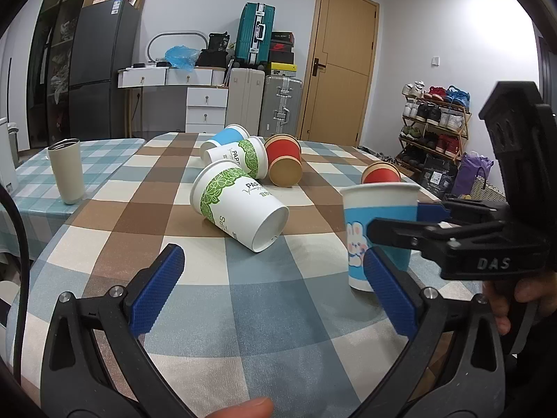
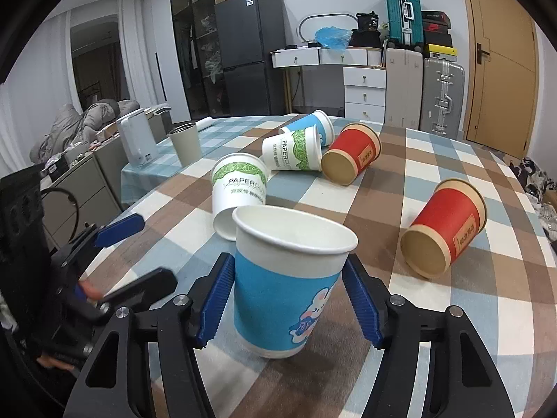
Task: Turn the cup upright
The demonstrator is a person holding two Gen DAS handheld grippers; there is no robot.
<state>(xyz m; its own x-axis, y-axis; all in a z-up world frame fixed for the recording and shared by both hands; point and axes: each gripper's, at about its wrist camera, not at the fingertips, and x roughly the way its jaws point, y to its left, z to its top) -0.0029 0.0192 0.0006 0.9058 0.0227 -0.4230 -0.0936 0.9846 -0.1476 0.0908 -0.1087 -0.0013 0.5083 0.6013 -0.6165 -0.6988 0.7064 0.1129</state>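
1. Two blue pads of the left claw stand wide apart in the left wrist view, with nothing but checked bench between them.
2. To the right there, the blue rabbit cup stands upright on the bench, mouth up. The right claw reaches in from the right edge; one dark arm crosses the cup's front and a blue pad shows at its far side. Its lower right side is hidden by the left claw's right pad.
3. A white leaf-print cup lies on its side at centre, base toward the camera. Behind it, a second leaf-print cup, a blue cup and a red cup lie in a cluster; the blue one is mostly hidden.
4. Another red cup shows only its top above the rabbit cup's rim.
5. In the right wrist view, the right claw has its pads on either side of the blue rabbit cup, partly closed around it; whether they press the wall or only flank it I cannot tell.
6. The left claw shows at the left edge, spread open, one pad blurred and dark.
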